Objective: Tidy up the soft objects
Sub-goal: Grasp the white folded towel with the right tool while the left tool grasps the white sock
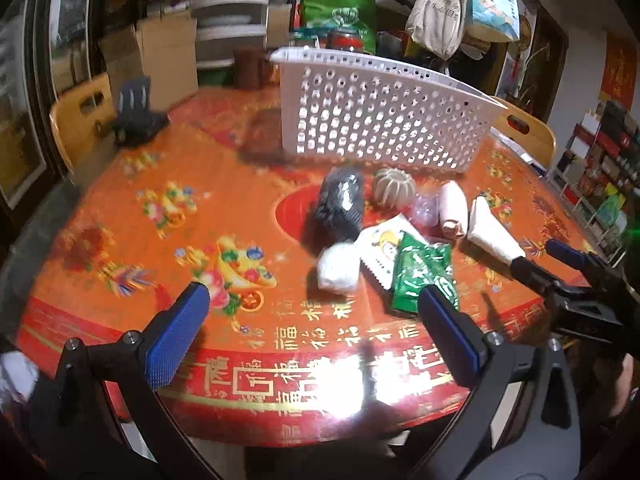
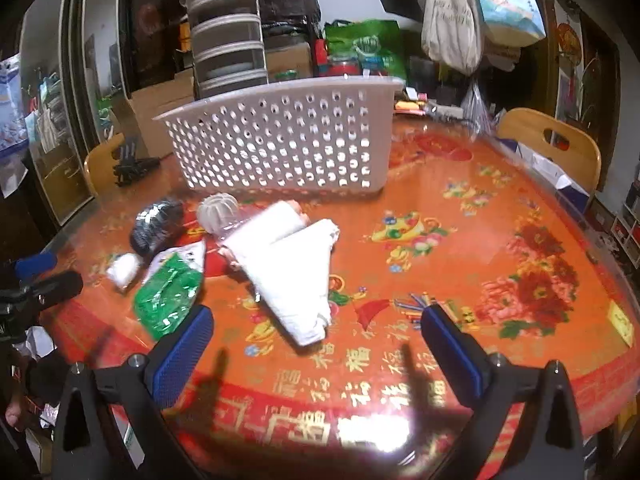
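A white perforated basket [image 1: 380, 120] [image 2: 288, 140] stands at the far side of the red round table [image 1: 160, 208] [image 2: 480, 264]. In front of it lie a black bundle [image 1: 340, 202] [image 2: 156, 222], a ribbed beige ball [image 1: 394, 187] [image 2: 218, 210], a white roll [image 1: 338, 266] [image 2: 123, 268], a green packet [image 1: 424, 274] [image 2: 168, 300], a pink roll [image 1: 452, 208] and a folded white cloth [image 1: 494, 234] [image 2: 296, 276]. My left gripper [image 1: 312, 304] hovers open over the near table edge, short of the pile. My right gripper [image 2: 316, 328] is open too, just before the folded cloth, and shows in the left wrist view [image 1: 560, 264].
Wooden chairs [image 1: 80, 116] [image 2: 552, 140] stand at the table's left and right. A black phone stand [image 1: 136, 116] sits at the far left edge. Tote bags [image 2: 452, 16] hang behind, with storage drawers [image 2: 228, 40] and cardboard boxes beyond the basket.
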